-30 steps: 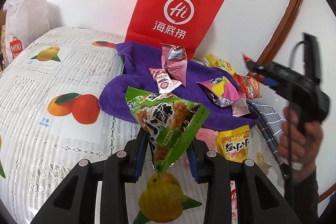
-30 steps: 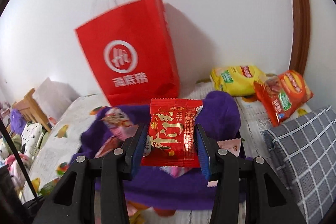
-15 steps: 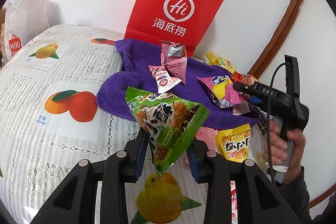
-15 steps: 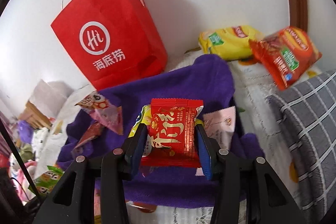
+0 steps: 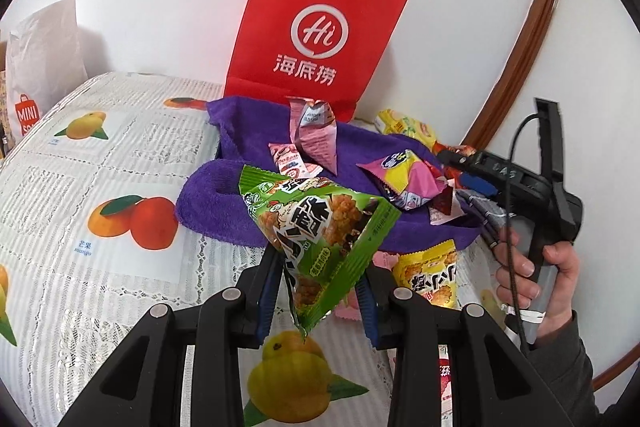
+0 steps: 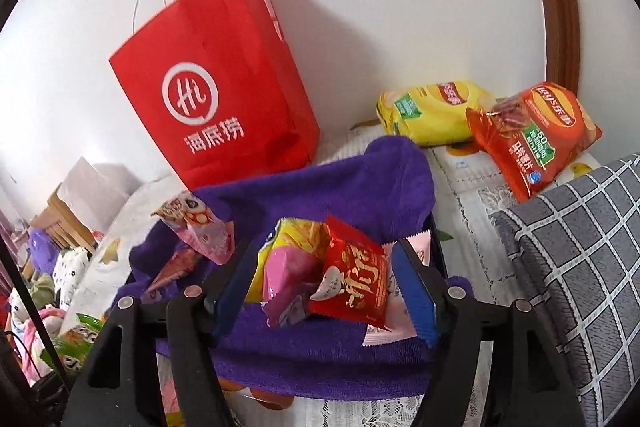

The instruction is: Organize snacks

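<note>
A surface covered with a fruit-print lace cloth holds a rumpled purple towel with small snack packets scattered on it. Behind the towel a red paper bag with white handles stands upright against the white wall.

The left tongs are pinching a green triangular snack packet, held tilted above the cloth in front of the towel. Just beside them lies a yellow snack packet on the cloth.

The right tongs have just been opening and now stand spread. Between them, no longer gripped, a red snack packet lies tilted on the towel, leaning against a pink and yellow packet. A hand grips the handle of these tongs at the right edge of the towel.

Farther back, near the wall, a yellow chip bag and an orange chip bag lie touching each other. A grey checked cushion sits at the right.
</note>
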Tool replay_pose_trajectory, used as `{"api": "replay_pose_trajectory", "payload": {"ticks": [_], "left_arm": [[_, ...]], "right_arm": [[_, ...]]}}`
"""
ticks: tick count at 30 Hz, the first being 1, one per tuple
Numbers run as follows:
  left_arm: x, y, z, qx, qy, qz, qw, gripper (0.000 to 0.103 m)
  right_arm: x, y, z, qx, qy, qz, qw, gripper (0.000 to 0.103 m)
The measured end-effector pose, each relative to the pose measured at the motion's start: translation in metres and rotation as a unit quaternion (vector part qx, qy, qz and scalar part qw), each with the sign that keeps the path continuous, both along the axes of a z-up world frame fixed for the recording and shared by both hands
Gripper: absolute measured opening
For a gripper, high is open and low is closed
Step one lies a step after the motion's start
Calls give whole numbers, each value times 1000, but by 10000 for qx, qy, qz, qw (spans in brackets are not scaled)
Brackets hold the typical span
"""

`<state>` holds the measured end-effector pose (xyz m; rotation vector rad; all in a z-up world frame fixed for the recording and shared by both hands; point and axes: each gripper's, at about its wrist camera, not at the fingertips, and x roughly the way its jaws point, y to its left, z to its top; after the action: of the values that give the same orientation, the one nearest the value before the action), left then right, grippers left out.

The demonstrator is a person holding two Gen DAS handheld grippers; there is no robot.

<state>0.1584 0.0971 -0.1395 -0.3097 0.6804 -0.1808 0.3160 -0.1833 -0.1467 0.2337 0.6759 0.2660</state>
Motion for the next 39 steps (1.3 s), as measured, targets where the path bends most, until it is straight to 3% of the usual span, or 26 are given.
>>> {"api": "replay_pose_trajectory", "payload": {"ticks": [4, 8, 12, 16, 23, 36, 39], "left_arm": [[12, -6, 9, -117, 148, -84, 9998, 33], [19, -19, 28, 127, -92, -143, 9998, 33], [42, -27, 38, 306, -64, -95, 9995, 33], [68, -28, 29, 136, 90, -66, 9998, 33], [99, -42, 9, 236, 184, -4, 9996, 33], [120, -30, -24, 41, 406, 52, 9992, 33], [122, -27, -28, -54, 456, 10, 9989, 45]], "right_arm": [[0, -5, 2, 119, 1, -54, 9999, 69], [1, -9, 2, 255, 38, -105, 9996, 69], [0, -11, 2, 329, 43, -111, 9994, 69], [1, -13, 1, 375, 52, -125, 9992, 69], [0, -15, 2, 479, 34, -138, 9987, 69], [-4, -5, 4, 433, -21, -52, 9990, 69], [-6, -1, 4, 373, -81, -31, 9993, 69]]}}
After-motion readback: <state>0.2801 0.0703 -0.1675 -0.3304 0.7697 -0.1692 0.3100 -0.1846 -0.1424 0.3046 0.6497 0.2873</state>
